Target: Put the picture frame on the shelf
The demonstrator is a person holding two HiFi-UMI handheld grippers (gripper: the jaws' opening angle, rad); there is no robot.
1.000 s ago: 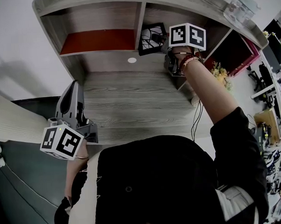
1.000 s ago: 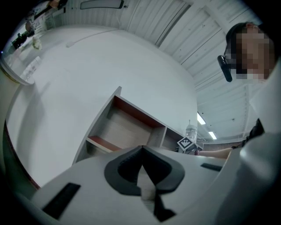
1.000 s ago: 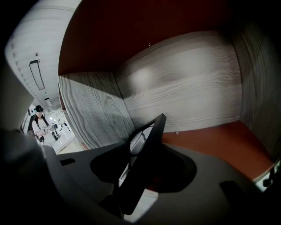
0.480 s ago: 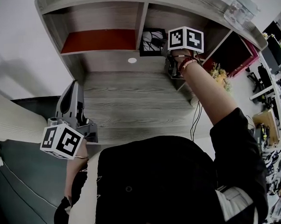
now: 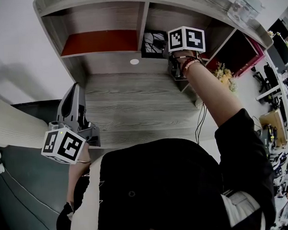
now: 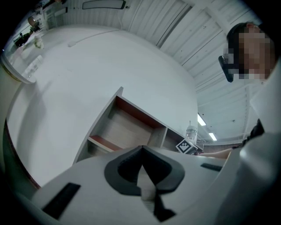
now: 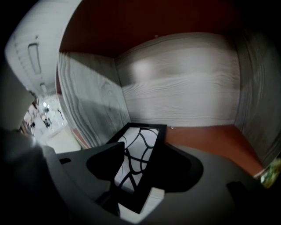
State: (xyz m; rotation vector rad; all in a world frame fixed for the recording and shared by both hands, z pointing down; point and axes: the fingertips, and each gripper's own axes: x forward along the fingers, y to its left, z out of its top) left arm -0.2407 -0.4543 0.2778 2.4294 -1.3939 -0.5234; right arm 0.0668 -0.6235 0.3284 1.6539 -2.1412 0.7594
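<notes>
Frame [image 7: 141, 136] inside middle bay of shelf [image 5: 143, 19], on red floor, close to bay's left wall; upright or leaning, cannot tell. Right gripper [image 7: 145, 151] spread wide, frame between jaws, pads seemingly off it. Frame's long axis runs straight ahead from gripper, deeper into bay; likely exit straight back along it. Left gripper [image 6: 141, 149] pressed together, empty, low over desk [image 5: 134, 103], well apart from shelf.

picture frame [image 5: 153, 42] blocks middle compartment [image 5: 166, 16]; left compartment [image 5: 100, 42] free beyond divider [image 5: 143, 21].
</notes>
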